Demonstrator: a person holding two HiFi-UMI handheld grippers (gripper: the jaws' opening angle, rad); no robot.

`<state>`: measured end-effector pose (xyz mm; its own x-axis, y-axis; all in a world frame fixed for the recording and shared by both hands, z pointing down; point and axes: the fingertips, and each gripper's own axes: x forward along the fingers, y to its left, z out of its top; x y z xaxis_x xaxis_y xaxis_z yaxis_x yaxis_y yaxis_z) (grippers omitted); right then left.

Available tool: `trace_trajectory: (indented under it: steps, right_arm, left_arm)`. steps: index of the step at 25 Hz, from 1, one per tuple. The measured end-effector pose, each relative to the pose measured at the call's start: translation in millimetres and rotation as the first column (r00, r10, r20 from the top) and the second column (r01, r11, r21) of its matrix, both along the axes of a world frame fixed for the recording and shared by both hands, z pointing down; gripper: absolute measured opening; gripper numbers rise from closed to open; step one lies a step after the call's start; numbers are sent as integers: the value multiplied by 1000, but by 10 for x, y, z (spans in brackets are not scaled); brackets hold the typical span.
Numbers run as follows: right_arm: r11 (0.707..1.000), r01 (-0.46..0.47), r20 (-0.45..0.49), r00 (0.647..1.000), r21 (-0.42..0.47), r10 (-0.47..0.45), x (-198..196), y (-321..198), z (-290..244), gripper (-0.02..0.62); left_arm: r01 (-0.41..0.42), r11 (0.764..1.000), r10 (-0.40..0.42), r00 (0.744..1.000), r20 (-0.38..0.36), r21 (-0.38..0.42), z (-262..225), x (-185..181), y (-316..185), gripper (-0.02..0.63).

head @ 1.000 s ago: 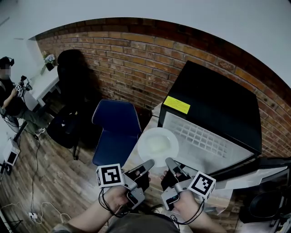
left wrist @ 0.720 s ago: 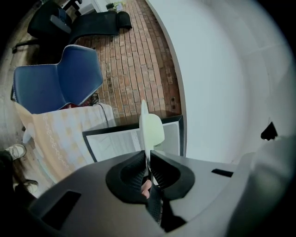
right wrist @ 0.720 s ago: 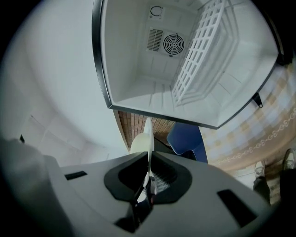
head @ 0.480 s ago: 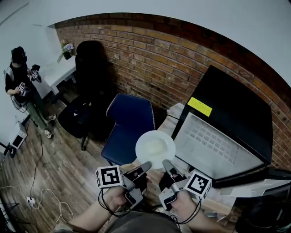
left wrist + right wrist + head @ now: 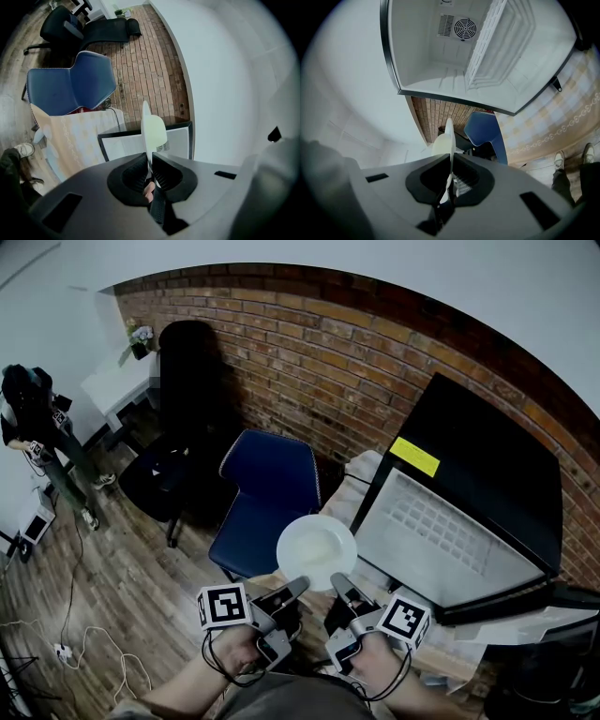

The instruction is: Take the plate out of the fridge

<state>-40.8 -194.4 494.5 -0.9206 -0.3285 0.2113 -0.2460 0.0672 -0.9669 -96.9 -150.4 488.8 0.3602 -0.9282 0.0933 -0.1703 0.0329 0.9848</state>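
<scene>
Far left, a person (image 5: 30, 418) stands on the wood-plank floor (image 5: 112, 587). Next to the right is a black chair (image 5: 178, 437), padded, against the red brick wall (image 5: 309, 362). Then a blue chair (image 5: 267, 498) with a smooth curved shell.

Left gripper (image 5: 302, 586): jaws narrow, pads pinched on the plate's near rim, left side. The left gripper view shows the rim edge-on between the ribbed black pads.

Plate (image 5: 317, 551): out of the fridge, in the air just right of the blue chair's seat and in front of the fridge. It is round, so it has no long axis. It is white, glossy and shallow, with a raised rim. It lies about level, face up, reaching away from the person, and touches only the two grippers.

Right gripper (image 5: 336, 582): jaws narrow too, clamped on the near rim just right of the left one – the two pairs of jaws are near each other but apart.

Fridge (image 5: 478, 465): boxy, black outside with a yellow sticker (image 5: 414, 457), door open. The inside is white moulded plastic with a round fan grille (image 5: 465, 28) – the door liner is ribbed. A pale patterned cloth (image 5: 562, 117) lies beside it.
</scene>
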Motion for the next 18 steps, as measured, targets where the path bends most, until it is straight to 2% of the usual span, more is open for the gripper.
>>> trace_trajectory:
  steps: [18]
  right_arm:
    - [1000, 2, -11, 1000, -23, -2, 19, -72, 40, 37]
  left_arm:
    - [13, 1000, -13, 1000, -19, -17, -10, 1, -75, 38]
